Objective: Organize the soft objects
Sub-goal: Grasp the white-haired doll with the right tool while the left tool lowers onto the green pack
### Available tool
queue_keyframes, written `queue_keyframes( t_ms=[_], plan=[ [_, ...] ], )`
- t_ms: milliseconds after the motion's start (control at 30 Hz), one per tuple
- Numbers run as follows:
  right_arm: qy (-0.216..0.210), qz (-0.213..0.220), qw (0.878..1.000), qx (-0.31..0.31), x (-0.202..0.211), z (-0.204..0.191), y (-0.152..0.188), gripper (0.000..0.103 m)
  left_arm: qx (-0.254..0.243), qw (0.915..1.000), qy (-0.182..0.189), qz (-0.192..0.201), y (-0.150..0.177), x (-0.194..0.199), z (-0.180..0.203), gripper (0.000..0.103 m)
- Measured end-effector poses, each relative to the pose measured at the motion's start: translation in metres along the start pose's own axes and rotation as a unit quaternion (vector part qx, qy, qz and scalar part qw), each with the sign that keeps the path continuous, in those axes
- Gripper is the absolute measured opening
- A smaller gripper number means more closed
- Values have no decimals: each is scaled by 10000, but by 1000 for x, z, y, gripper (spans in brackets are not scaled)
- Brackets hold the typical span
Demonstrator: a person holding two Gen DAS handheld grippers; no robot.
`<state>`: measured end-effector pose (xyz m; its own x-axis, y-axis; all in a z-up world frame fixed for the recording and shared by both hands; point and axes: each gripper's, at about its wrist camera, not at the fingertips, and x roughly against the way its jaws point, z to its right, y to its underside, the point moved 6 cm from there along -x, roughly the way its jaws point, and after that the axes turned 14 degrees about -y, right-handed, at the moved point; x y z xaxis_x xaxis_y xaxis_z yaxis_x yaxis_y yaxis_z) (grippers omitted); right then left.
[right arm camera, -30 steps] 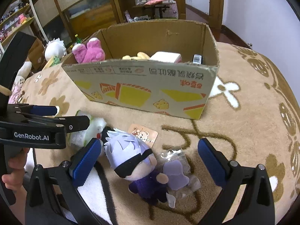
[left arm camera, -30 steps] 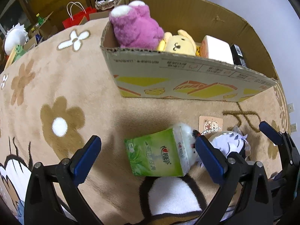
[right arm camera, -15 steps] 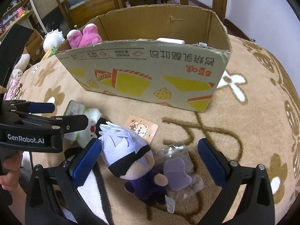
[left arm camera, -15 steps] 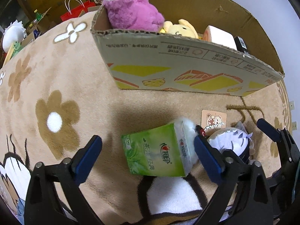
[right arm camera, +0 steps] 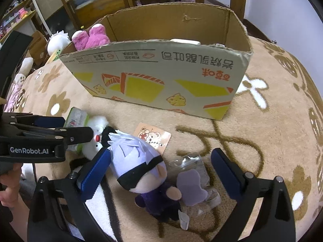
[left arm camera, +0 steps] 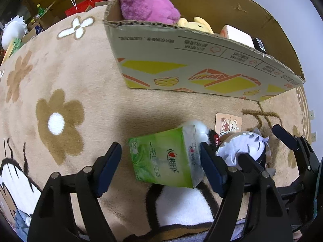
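A green tissue pack lies on the carpet between the fingers of my left gripper, which is open around it; the right finger is close to the pack's end. A white-haired blindfolded plush doll lies between the fingers of my right gripper, which is open and low over it. The doll also shows in the left wrist view. A small white plush lies between pack and doll. The cardboard box stands beyond, holding a pink plush and a yellow plush.
A clear plastic bag with a purple piece lies right of the doll. A bear card lies on the flower-patterned carpet before the box. Shelves, a red bag and more plush toys stand beyond the carpet.
Both grippers have moved lower and closer to the carpet. The left gripper's fingers now flank the tissue pack more tightly; the right gripper has come down over the doll.
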<state>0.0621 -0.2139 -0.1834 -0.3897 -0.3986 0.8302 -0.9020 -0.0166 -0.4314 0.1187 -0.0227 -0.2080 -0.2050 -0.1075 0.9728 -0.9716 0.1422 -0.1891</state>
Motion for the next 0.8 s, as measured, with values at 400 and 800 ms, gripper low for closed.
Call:
queue_keyframes(
  t_ms=[400, 800],
  plan=[
    [43, 69, 9998, 170, 5, -4, -2, 88, -33, 9999, -128, 51, 14, 13, -1, 77],
    [-198, 150, 9995, 181, 8, -9, -6, 40, 48, 9994, 314, -144, 22, 21, 1, 47]
  ],
)
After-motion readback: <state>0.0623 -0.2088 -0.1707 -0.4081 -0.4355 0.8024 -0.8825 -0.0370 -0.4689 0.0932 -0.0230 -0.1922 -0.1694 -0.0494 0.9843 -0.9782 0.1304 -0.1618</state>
